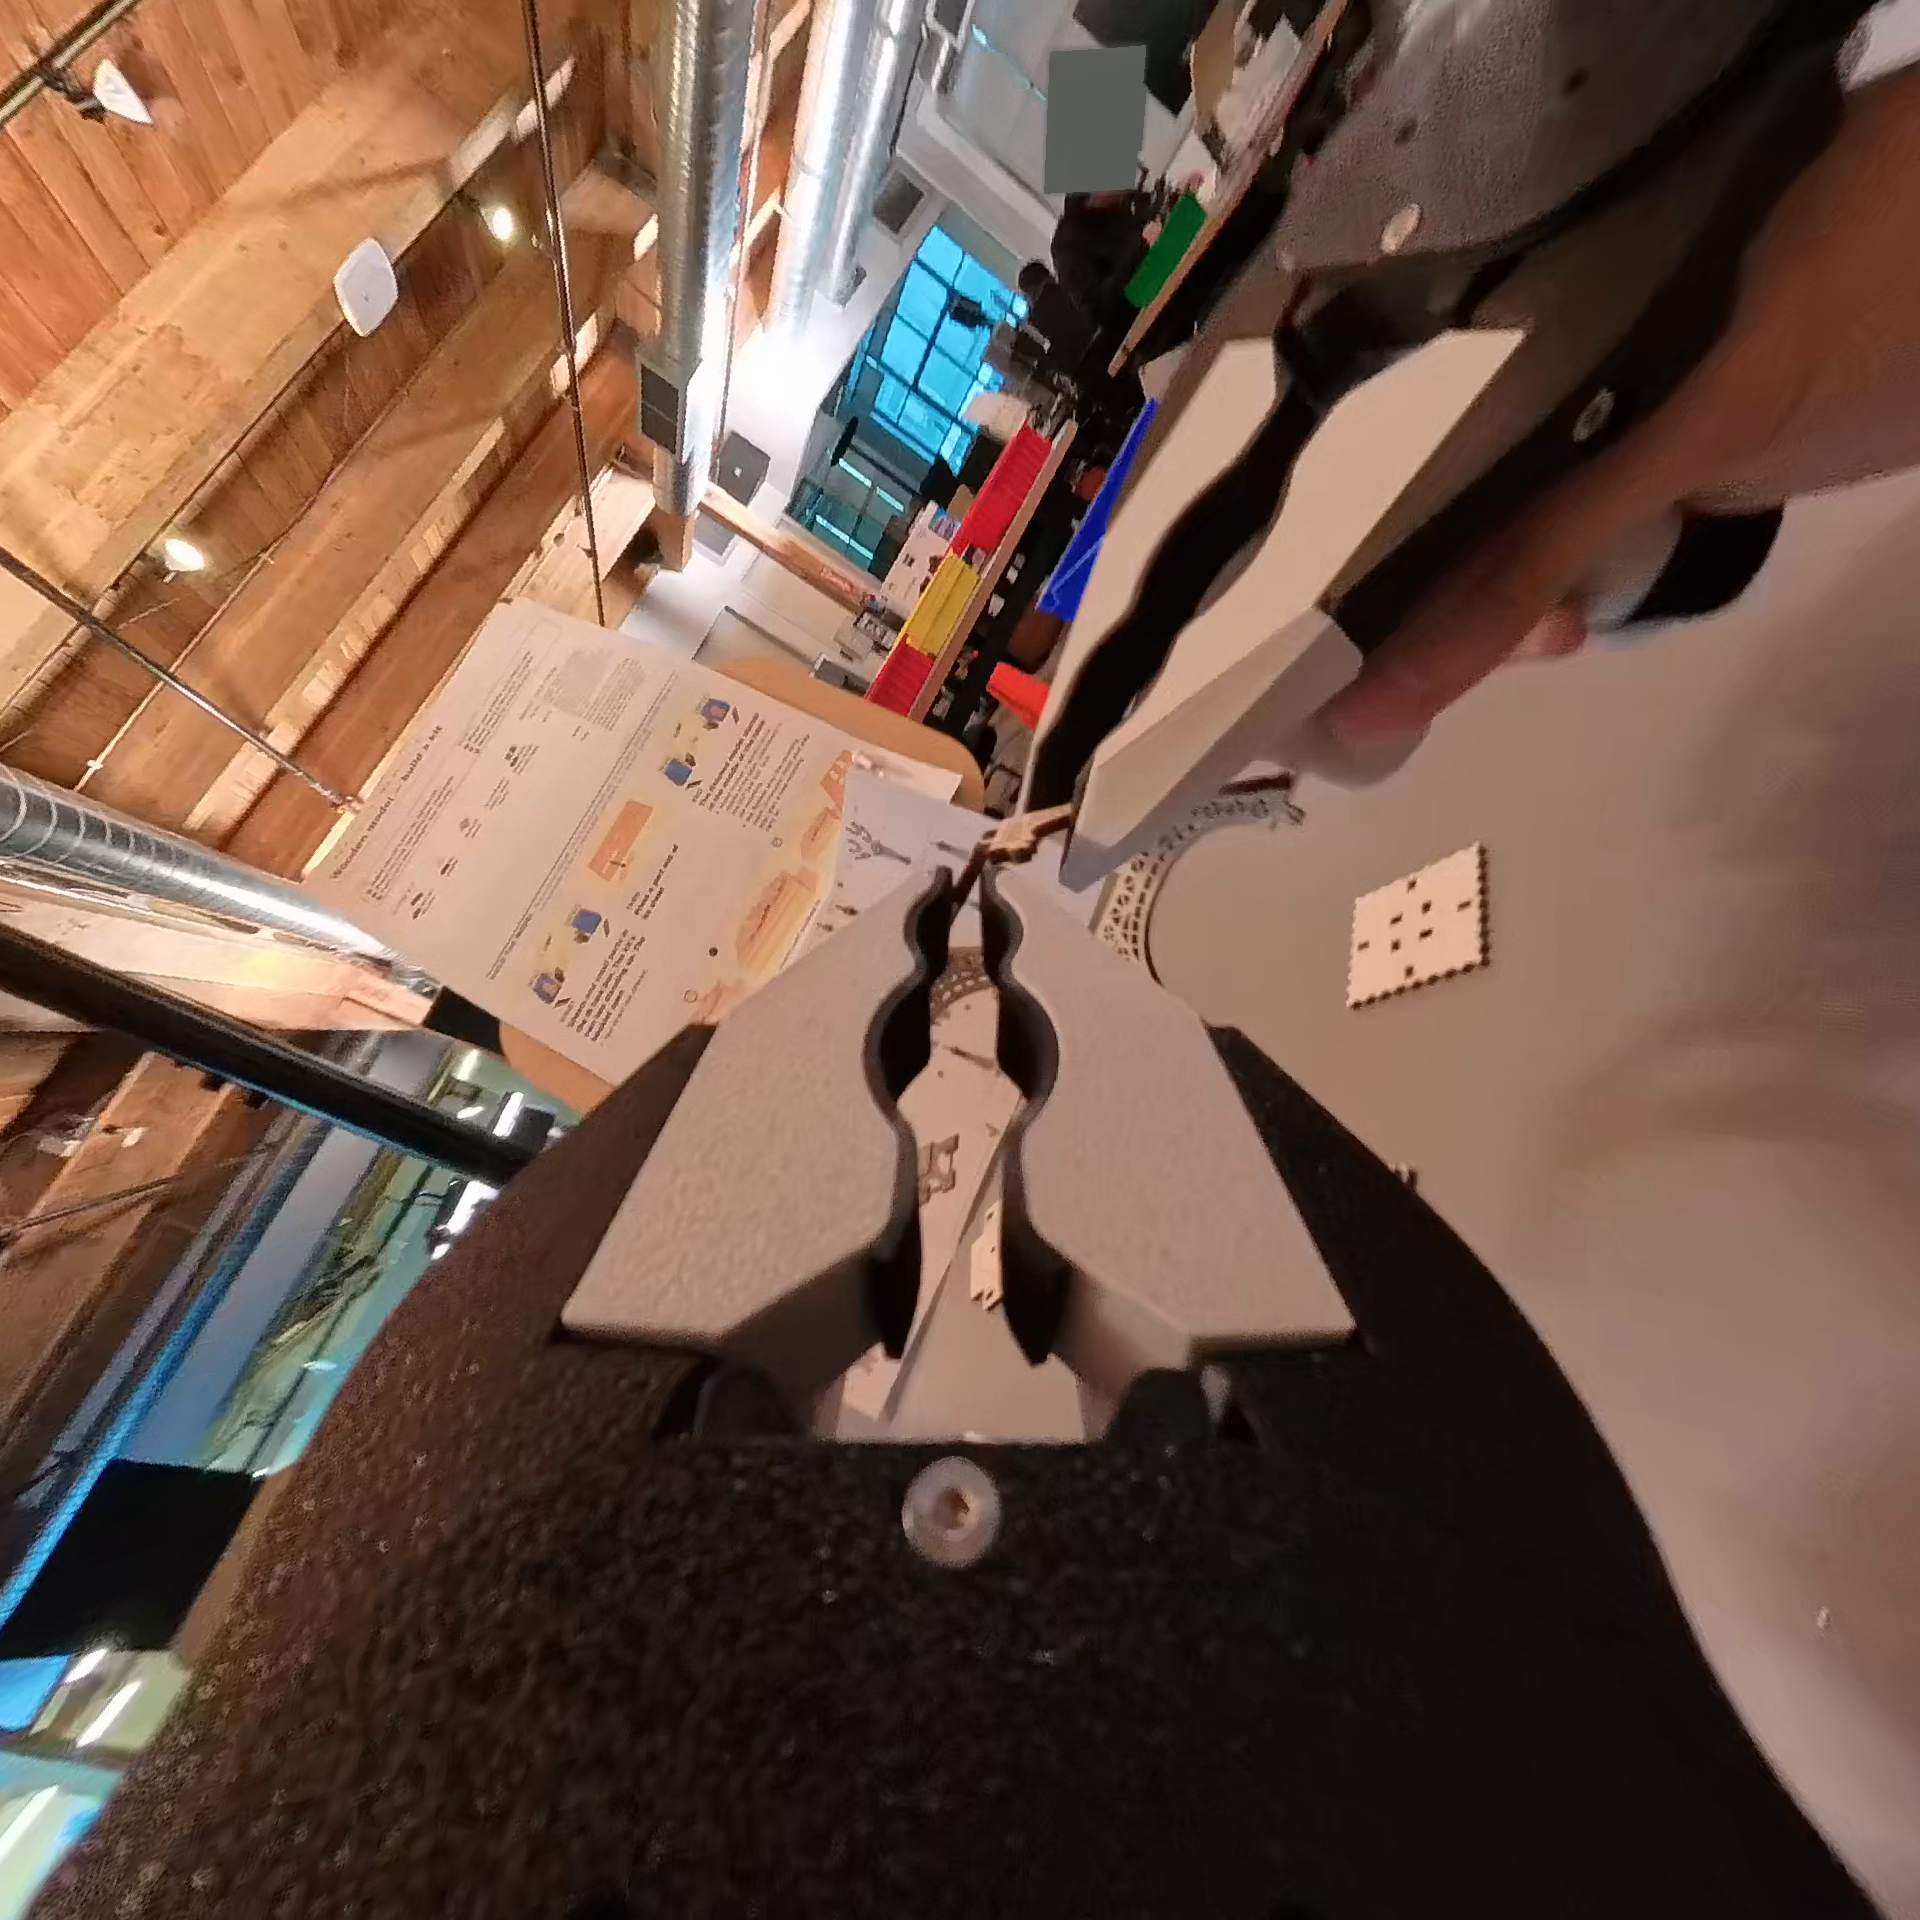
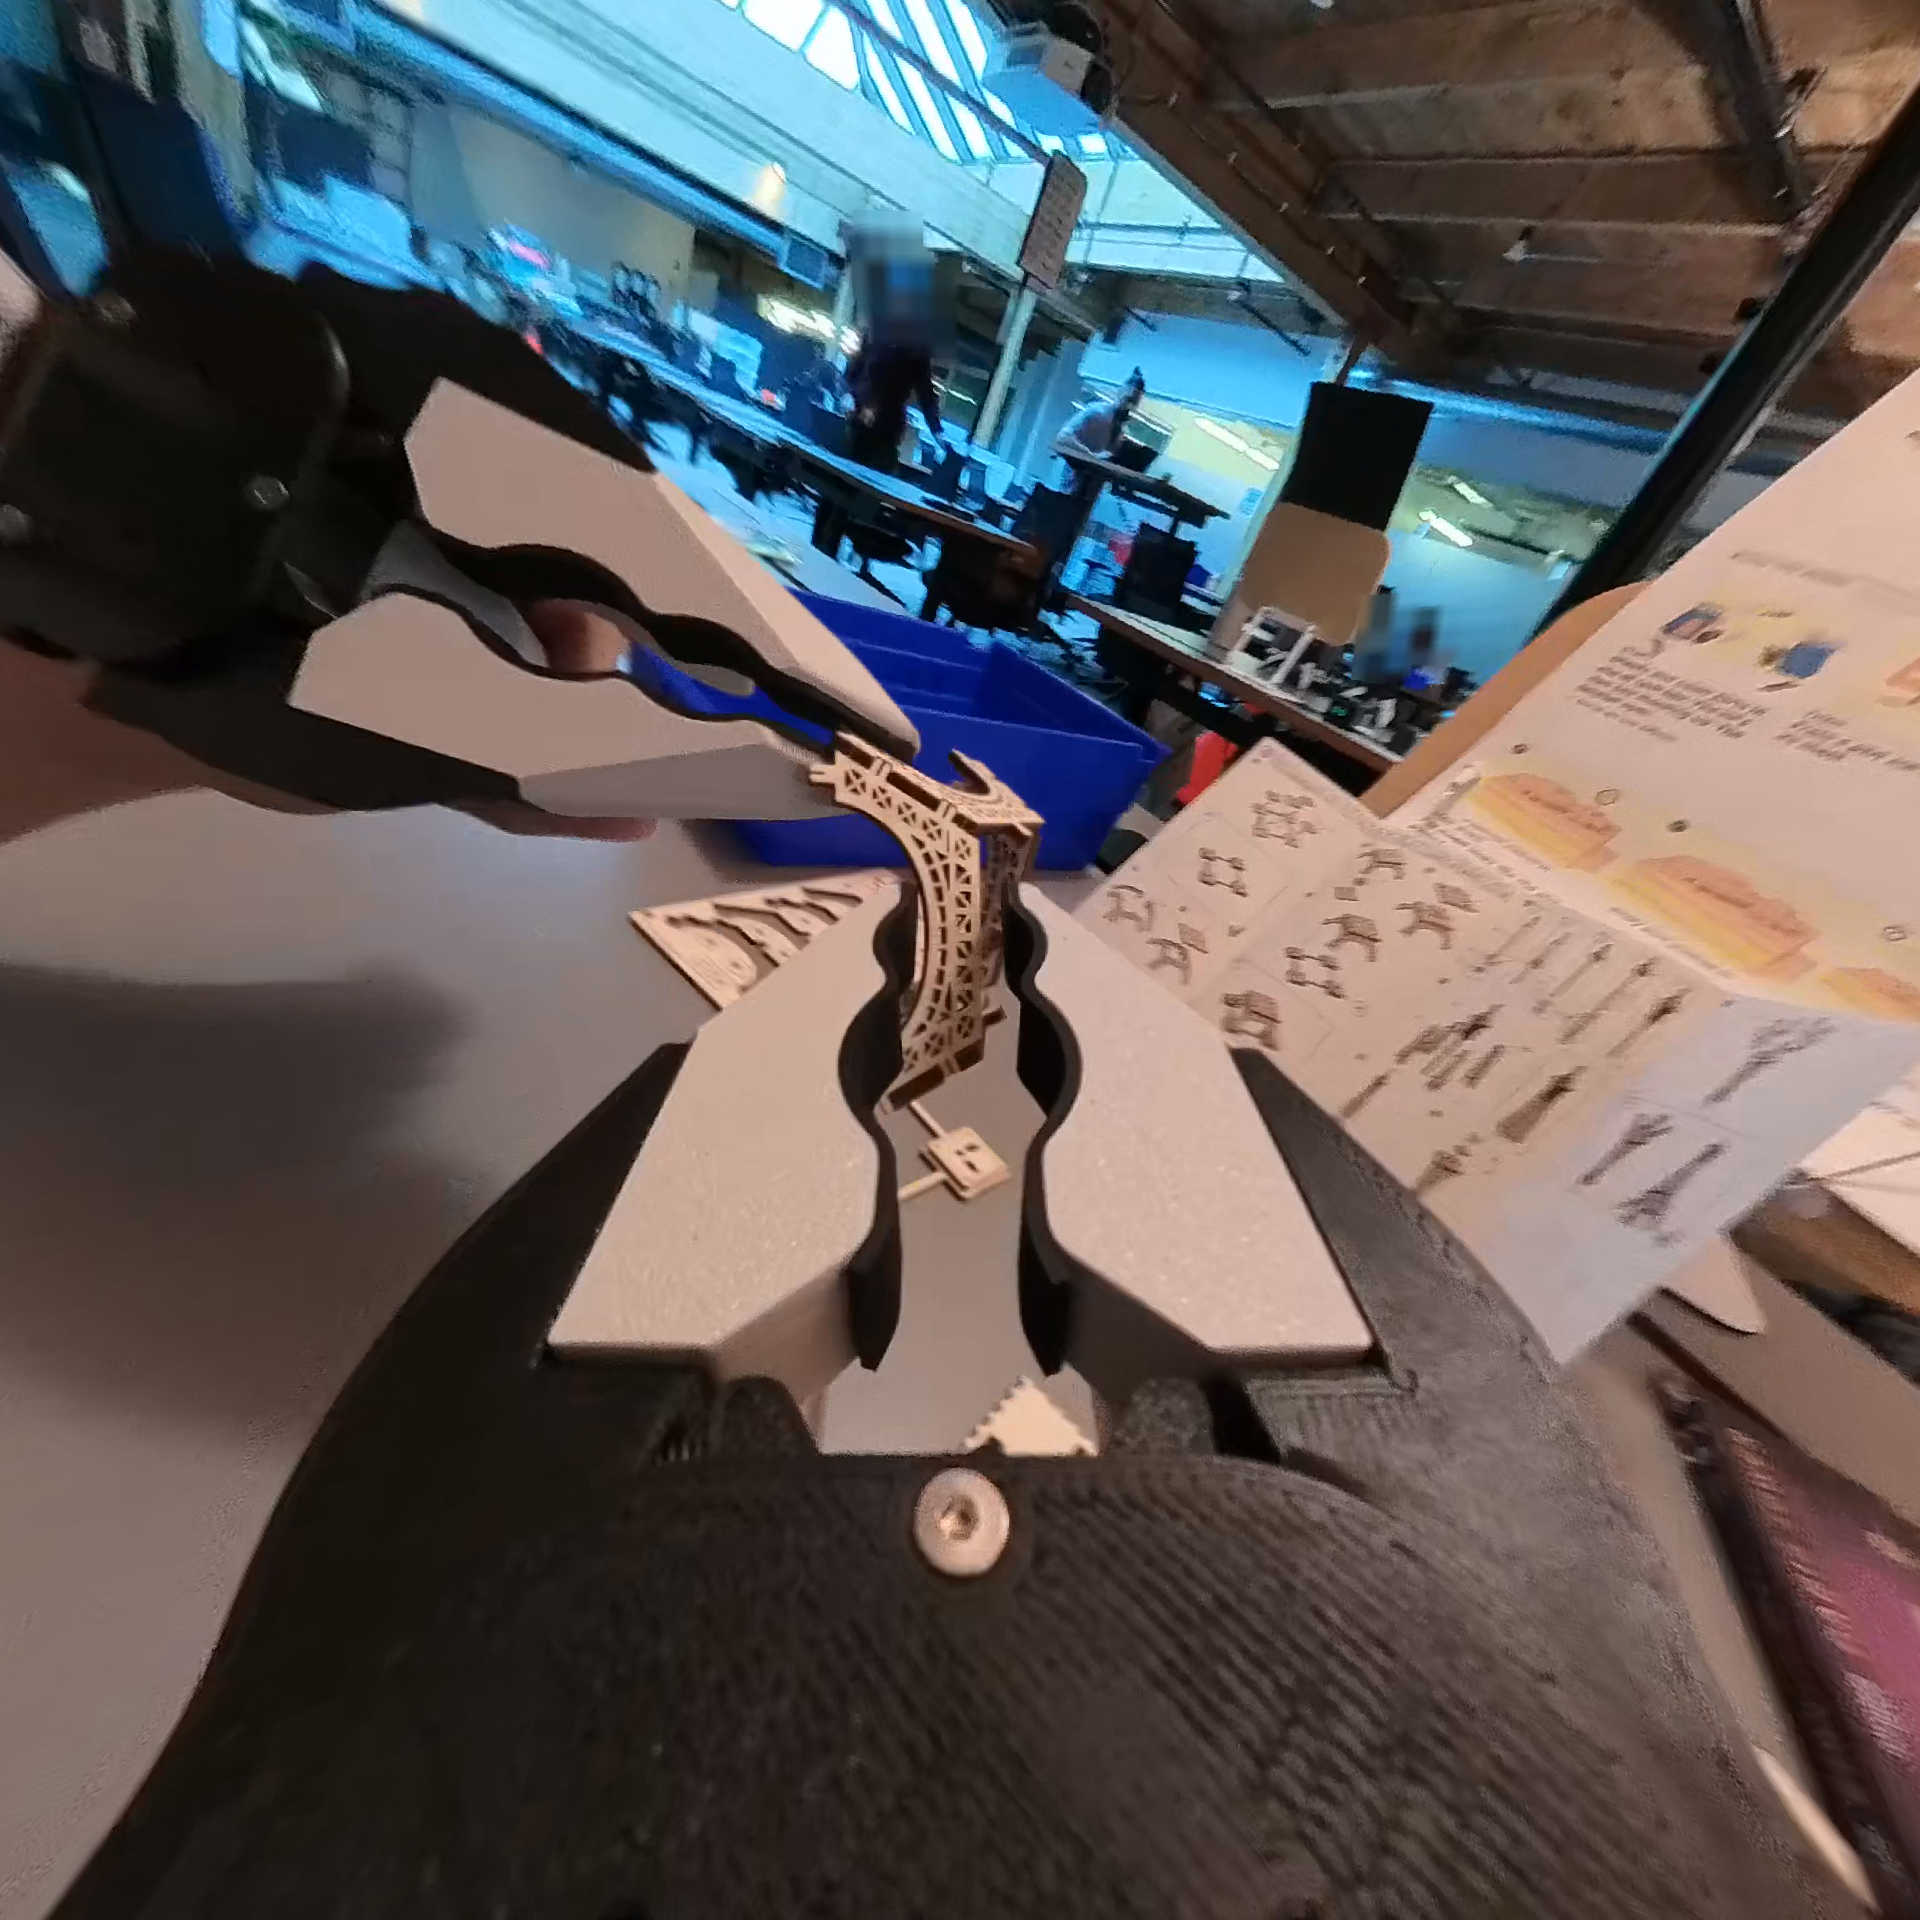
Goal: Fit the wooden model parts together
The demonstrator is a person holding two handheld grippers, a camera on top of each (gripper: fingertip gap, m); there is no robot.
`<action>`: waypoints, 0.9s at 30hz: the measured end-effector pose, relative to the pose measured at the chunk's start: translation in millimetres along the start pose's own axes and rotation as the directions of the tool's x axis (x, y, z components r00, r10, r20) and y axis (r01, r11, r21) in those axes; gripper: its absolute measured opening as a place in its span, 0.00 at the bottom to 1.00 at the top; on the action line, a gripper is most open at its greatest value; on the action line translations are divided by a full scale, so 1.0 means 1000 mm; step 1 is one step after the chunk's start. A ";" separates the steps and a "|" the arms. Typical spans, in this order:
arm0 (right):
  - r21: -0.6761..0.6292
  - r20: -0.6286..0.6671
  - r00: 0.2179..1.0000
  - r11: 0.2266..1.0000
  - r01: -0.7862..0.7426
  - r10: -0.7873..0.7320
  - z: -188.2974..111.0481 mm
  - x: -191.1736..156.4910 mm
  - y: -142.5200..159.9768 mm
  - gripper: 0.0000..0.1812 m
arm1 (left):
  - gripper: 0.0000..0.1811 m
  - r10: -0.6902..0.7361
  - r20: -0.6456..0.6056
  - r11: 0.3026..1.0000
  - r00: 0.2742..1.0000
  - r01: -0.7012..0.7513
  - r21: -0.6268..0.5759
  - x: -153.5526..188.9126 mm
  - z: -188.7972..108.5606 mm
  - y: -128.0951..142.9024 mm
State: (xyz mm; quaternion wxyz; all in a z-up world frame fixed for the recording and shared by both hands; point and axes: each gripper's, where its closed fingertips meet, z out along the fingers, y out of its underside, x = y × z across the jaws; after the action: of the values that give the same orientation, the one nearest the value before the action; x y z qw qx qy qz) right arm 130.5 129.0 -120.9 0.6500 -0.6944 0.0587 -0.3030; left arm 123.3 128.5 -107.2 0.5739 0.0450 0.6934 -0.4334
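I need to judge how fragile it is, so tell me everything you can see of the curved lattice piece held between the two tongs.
The curved lattice piece looks like thin, pale laser-cut wood with dark burnt edges, an open truss pattern of crossed struts. It arches like a tower leg, joined at the top to a second lattice part. It is held in the air above the grey table. The right tongs close on its middle, and the left tongs pinch its top end. Its lower end hangs free.

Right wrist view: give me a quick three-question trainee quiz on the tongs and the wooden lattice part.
1. True or false: the left tongs are open and empty.
2. What stands behind the lattice part? A. blue bin B. red bucket C. green box
3. Counting the right tongs, how many tongs grip that part?
Key: 1 false; 2 A; 3 two.
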 end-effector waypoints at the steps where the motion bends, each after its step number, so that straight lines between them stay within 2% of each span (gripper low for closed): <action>1: -0.018 -0.024 0.998 0.999 0.050 -0.051 0.000 0.002 0.002 0.09 | 0.00 0.027 -0.002 0.999 1.000 -0.027 -0.022 0.002 0.001 0.003; 4: -0.044 -0.045 0.983 0.983 0.178 -0.180 0.000 0.000 0.001 0.11 | 0.00 0.068 -0.001 0.997 0.998 -0.068 -0.037 0.004 0.002 0.004; 6: -0.061 -0.068 0.976 0.977 0.204 -0.208 0.000 0.003 0.002 0.07 | 0.00 0.060 -0.011 0.998 0.998 -0.061 -0.025 0.005 0.002 0.003; 9: -0.061 -0.040 0.975 0.974 0.217 -0.219 -0.001 0.004 0.001 0.08 | 0.00 0.134 -0.024 0.990 0.991 -0.134 -0.033 0.006 0.000 0.005; 14: -0.088 0.107 0.958 0.957 0.276 -0.266 -0.003 -0.007 0.008 0.08 | 0.00 0.326 -0.098 0.942 0.940 -0.332 -0.047 0.019 -0.002 0.007; 18: -0.134 0.189 0.936 0.937 0.323 -0.296 -0.004 -0.013 0.021 0.05 | 0.00 0.387 -0.137 0.920 0.912 -0.392 -0.014 0.027 -0.004 0.002; 23: -0.114 0.217 0.939 0.948 0.297 -0.268 -0.006 -0.015 0.019 0.05 | 0.00 0.378 -0.132 0.925 0.916 -0.381 0.004 0.026 -0.005 -0.001; 27: -0.048 0.170 0.959 0.971 0.236 -0.225 -0.005 -0.011 0.007 0.04 | 0.02 0.245 -0.059 0.969 0.968 -0.243 0.037 0.014 -0.005 -0.007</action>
State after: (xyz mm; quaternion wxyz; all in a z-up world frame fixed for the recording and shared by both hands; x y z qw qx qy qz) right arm 121.4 128.5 -131.5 0.5890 -0.7407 -0.0658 -0.3164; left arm 110.9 121.9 -115.1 0.6001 0.1520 0.6939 -0.3678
